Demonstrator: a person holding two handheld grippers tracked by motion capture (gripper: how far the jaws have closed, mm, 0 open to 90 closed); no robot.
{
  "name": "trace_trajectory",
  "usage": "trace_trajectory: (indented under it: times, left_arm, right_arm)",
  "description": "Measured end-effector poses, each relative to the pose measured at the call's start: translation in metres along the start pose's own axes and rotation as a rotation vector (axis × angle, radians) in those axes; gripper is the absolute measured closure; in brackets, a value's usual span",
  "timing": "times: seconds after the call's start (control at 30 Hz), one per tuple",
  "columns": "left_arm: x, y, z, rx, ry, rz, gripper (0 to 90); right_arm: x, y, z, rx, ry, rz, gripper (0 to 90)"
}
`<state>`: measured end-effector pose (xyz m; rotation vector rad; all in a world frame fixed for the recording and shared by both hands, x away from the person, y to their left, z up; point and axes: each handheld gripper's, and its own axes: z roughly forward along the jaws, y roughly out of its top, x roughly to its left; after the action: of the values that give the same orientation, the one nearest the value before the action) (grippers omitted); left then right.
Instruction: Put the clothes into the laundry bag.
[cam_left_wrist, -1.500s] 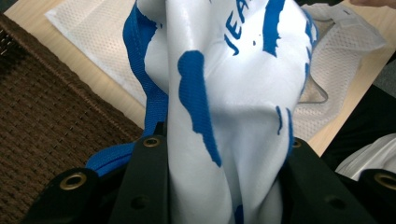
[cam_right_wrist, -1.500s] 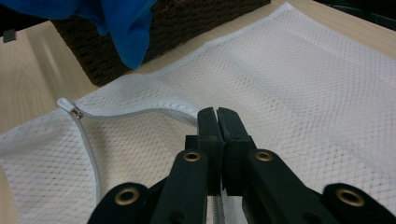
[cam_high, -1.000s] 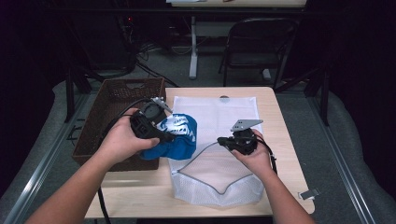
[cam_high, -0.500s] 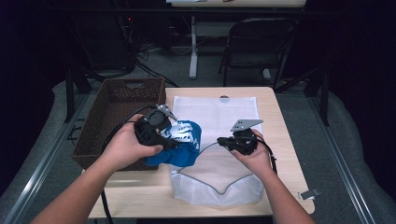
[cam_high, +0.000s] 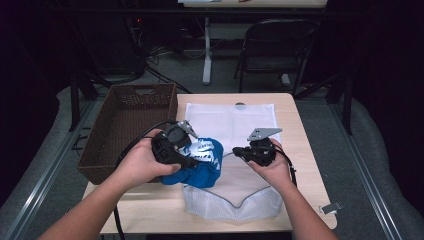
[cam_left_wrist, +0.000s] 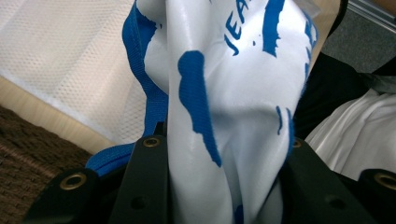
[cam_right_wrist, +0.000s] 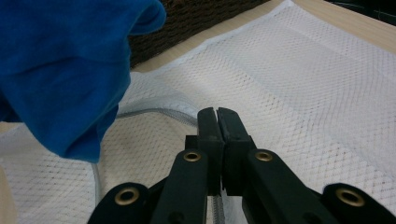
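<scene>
The left gripper (cam_high: 186, 150) is clamped on a bunched blue and white garment (cam_high: 200, 161). In the left gripper view the white printed cloth (cam_left_wrist: 224, 107) is squeezed between the two black jaws and rises out of them, with a blue ribbed edge running down its left side. The jaws stand partly apart, kept there by the thickness of the cloth.

The right gripper (cam_high: 240, 152) is clenched. In the right gripper view its jaw tips (cam_right_wrist: 218, 122) meet pad against pad on the white mesh laundry bag (cam_right_wrist: 299, 93), close to the bag's zipper edge, which curves past just to their left. The mesh looks pinched between them, though the tips hide the contact itself.

In the high view the garment hangs from the left gripper over the left part of the mesh bag (cam_high: 235, 117), just beside the bag's open mouth, whose grey zipper line curves across the near end. The garment's lower folds rest on the bag and the table (cam_high: 295, 135). The two grippers are near each other, with a strip of bare mesh between them.

A brown wicker basket (cam_high: 125, 130) sits at the table's left edge, touching or nearly touching the bag's left side, right behind the left hand (cam_high: 137, 165). On the right, bare tabletop runs from the bag's edge to the table's right edge beside the right hand (cam_high: 272, 167). The bag's near end lies close to the table's front edge, and its far end stops short of the back edge.
</scene>
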<state>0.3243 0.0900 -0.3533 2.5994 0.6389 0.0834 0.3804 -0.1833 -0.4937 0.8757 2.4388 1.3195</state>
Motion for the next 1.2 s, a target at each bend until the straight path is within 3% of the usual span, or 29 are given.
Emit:
trace_trajectory:
  times: [1.2]
  left_arm:
    - [-0.013,-0.015,0.054,0.025,-0.064,0.017,69.1]
  right_arm:
    - [0.004,0.001,0.0,0.0,0.004,-0.006,88.7]
